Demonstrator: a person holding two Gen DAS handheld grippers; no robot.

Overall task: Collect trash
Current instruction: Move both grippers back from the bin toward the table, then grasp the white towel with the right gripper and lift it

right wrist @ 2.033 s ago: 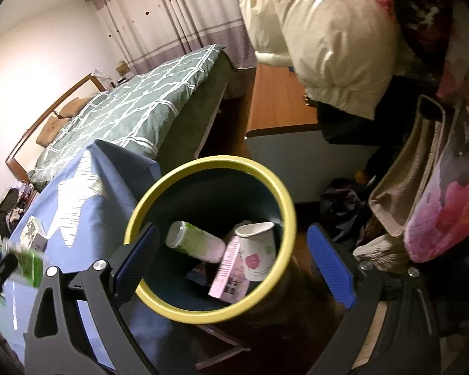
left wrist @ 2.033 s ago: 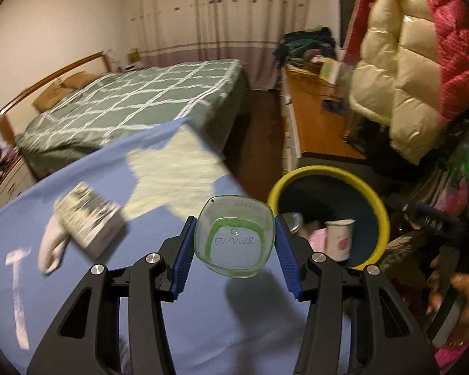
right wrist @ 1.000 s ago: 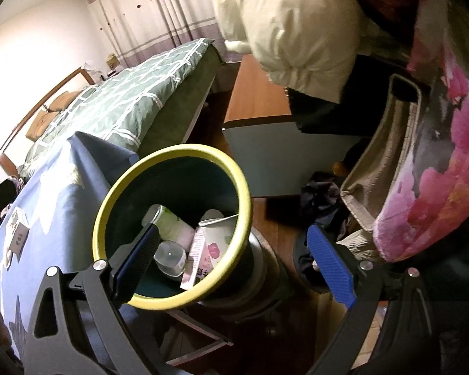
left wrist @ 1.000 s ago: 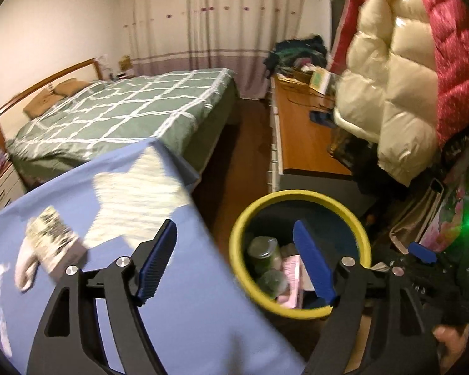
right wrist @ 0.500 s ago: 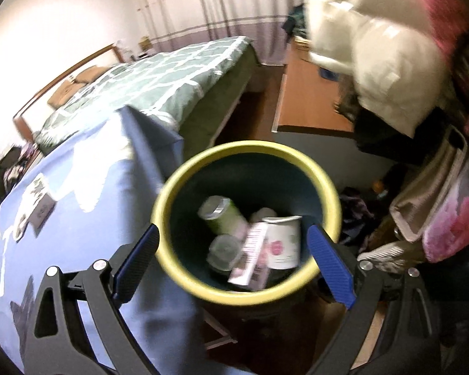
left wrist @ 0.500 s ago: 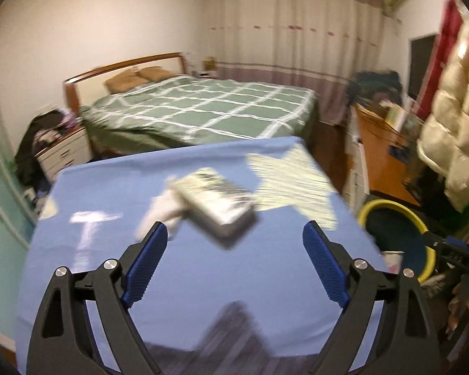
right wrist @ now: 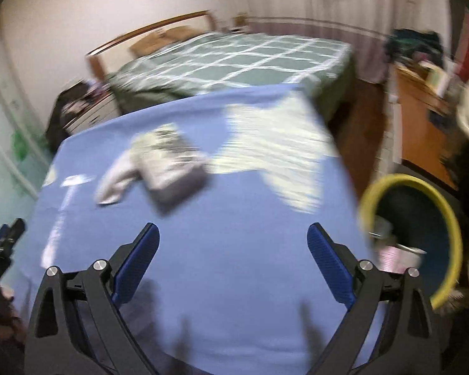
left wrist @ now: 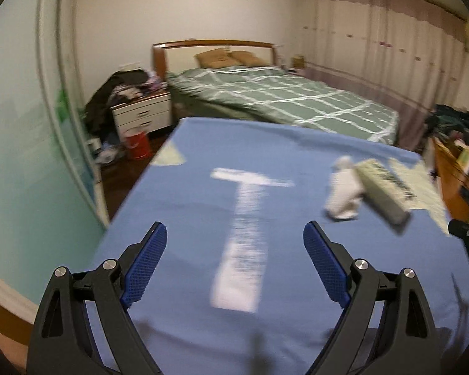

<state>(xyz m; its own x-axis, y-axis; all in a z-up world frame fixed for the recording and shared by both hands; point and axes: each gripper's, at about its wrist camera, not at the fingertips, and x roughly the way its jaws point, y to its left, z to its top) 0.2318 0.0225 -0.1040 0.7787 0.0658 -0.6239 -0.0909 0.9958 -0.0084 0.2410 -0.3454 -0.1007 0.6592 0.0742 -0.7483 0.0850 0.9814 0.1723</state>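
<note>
A printed carton point(left wrist: 384, 193) lies on the blue-clothed table point(left wrist: 187, 206) against a crumpled white tissue point(left wrist: 344, 193). Both are blurred and sit to the far right of my left gripper point(left wrist: 234, 231), which is open over the cloth's white T mark with nothing between its fingers. In the right wrist view the carton point(right wrist: 172, 162) and the tissue point(right wrist: 115, 181) lie ahead and to the left of my right gripper point(right wrist: 233, 229), which is also open and holds nothing. The yellow-rimmed bin point(right wrist: 400, 178) stands off the table's right edge with trash inside.
A bed with a green checked cover point(left wrist: 281, 100) stands behind the table. A nightstand piled with clothes point(left wrist: 140, 109) and a red bucket point(left wrist: 137, 145) are at the far left. A wooden desk point(right wrist: 422, 115) runs along the right, behind the bin.
The left gripper let go of the clear cup over the bin. Both grippers then swung left from the bin to above the blue table; the carton and tissue have come into view ahead.
</note>
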